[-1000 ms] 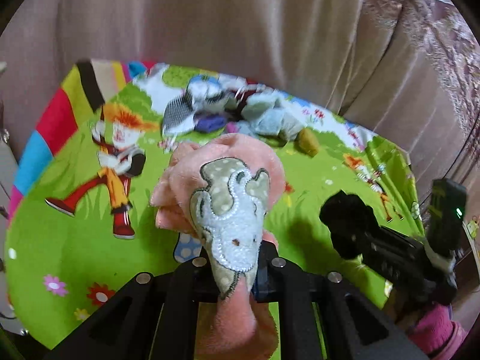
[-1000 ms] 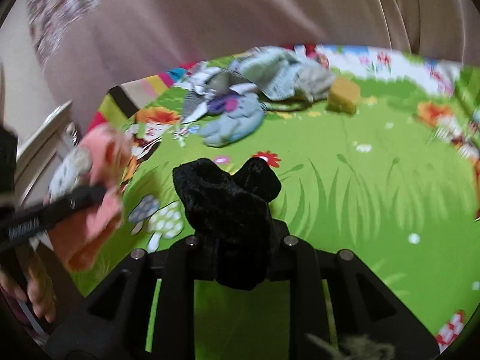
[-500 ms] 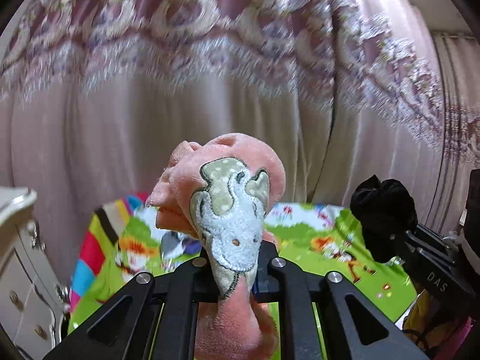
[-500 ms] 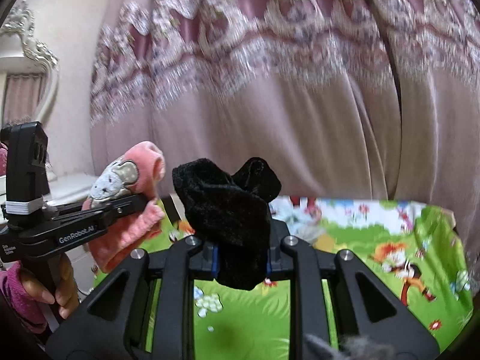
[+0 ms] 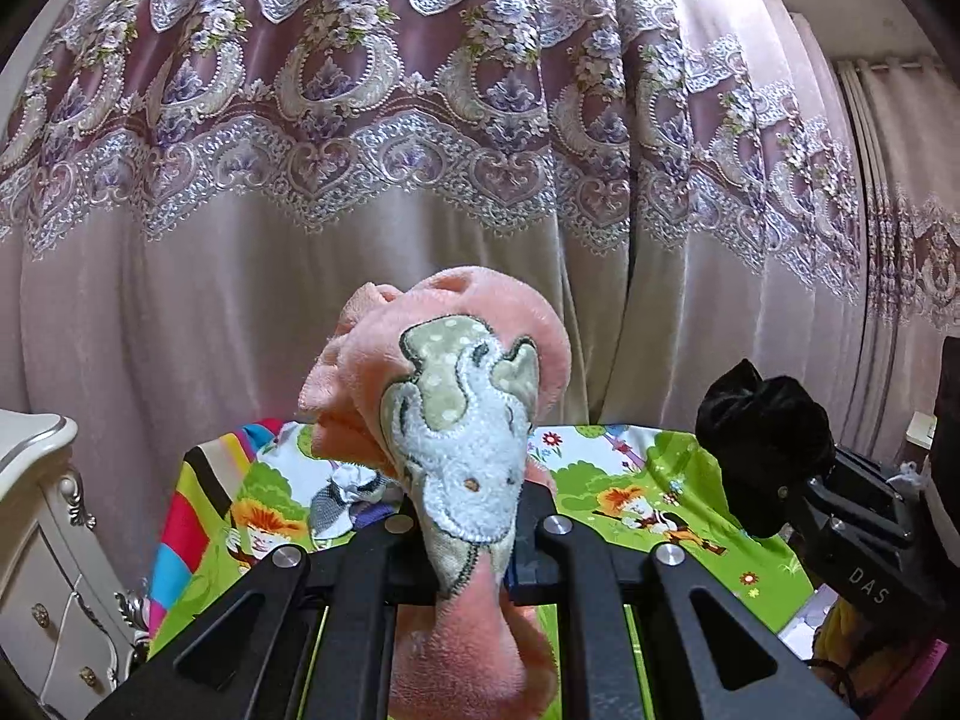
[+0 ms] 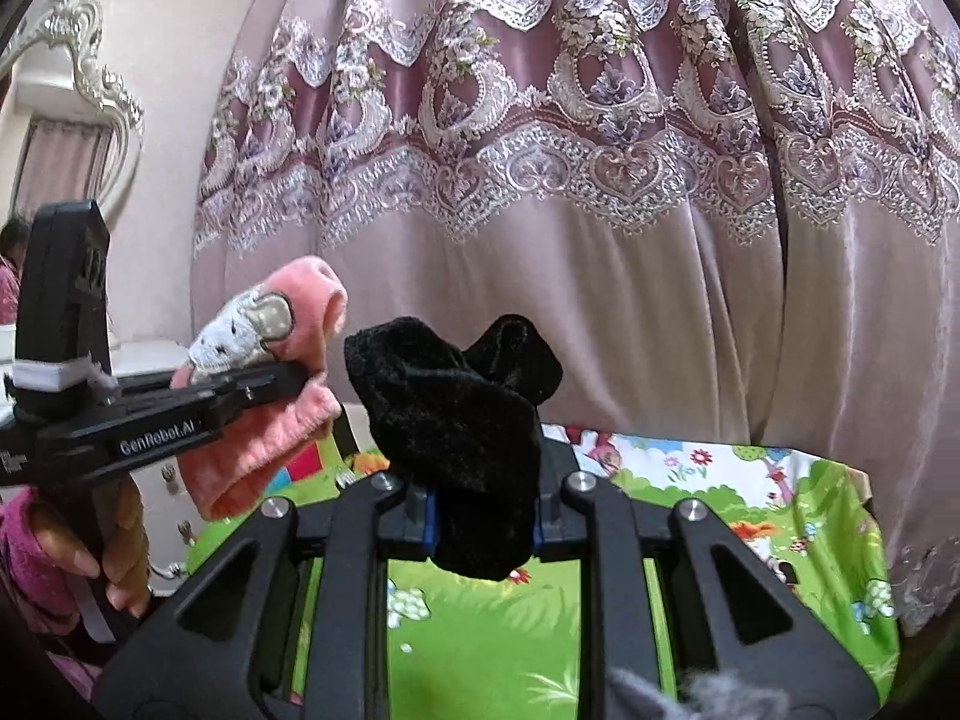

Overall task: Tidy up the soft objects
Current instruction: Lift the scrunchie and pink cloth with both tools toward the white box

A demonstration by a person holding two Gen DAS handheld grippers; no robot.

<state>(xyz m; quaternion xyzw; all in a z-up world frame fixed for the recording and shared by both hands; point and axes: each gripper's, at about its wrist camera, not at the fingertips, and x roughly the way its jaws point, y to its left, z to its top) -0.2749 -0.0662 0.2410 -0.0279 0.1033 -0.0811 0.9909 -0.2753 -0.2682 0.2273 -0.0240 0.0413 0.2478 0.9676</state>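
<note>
My left gripper [image 5: 465,531] is shut on a pink fleece piece [image 5: 456,420] with a grey and white animal patch; the cloth bulges above the jaws and hangs below them. From the right wrist view the same pink piece [image 6: 282,372] shows at the left, held up in the left gripper [image 6: 288,381], with a hand [image 6: 120,546] on its handle. My right gripper [image 6: 480,531] is shut on a black velvet piece [image 6: 456,414]. At the right of the left wrist view that black piece [image 5: 762,438] sits in the right gripper [image 5: 774,495]. Both grippers are held high, side by side.
A green cartoon play mat [image 5: 606,489] [image 6: 708,498] lies below, with a small heap of grey and purple clothes [image 5: 351,495] on it. A pink embroidered curtain [image 5: 420,180] fills the background. A white ornate cabinet [image 5: 36,540] stands at the left, under a mirror [image 6: 72,126].
Both grippers rose from just above the mat and tilted up, so the curtain now fills the views and the mat sits low. Each grip on its cloth is unchanged.
</note>
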